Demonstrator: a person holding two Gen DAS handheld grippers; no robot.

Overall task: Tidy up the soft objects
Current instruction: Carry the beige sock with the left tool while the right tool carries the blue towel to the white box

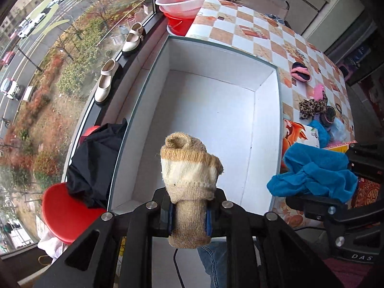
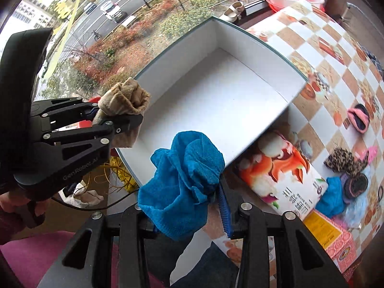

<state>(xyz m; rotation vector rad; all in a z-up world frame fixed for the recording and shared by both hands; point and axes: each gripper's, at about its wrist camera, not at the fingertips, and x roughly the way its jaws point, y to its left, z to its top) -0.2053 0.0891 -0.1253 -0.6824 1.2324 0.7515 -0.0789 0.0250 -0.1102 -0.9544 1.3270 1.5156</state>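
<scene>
Checkered table by the window: our left gripper [image 1: 189,218] has its jaws clamped on a rolled tan sock [image 1: 189,177], long axis running out along them, over the white box [image 1: 266,124]. Our right gripper [image 2: 192,213] pinches a blue sock [image 2: 184,180] (limp, light, best held mid-bundle).

Soft daylight is pouring in through the window [image 1: 60,48] at ten o'clock, brightening the white box [image 1: 216,110] interior. Fisheye bending and dark vignetting are crowding every corner; shadows are staying faint.
</scene>
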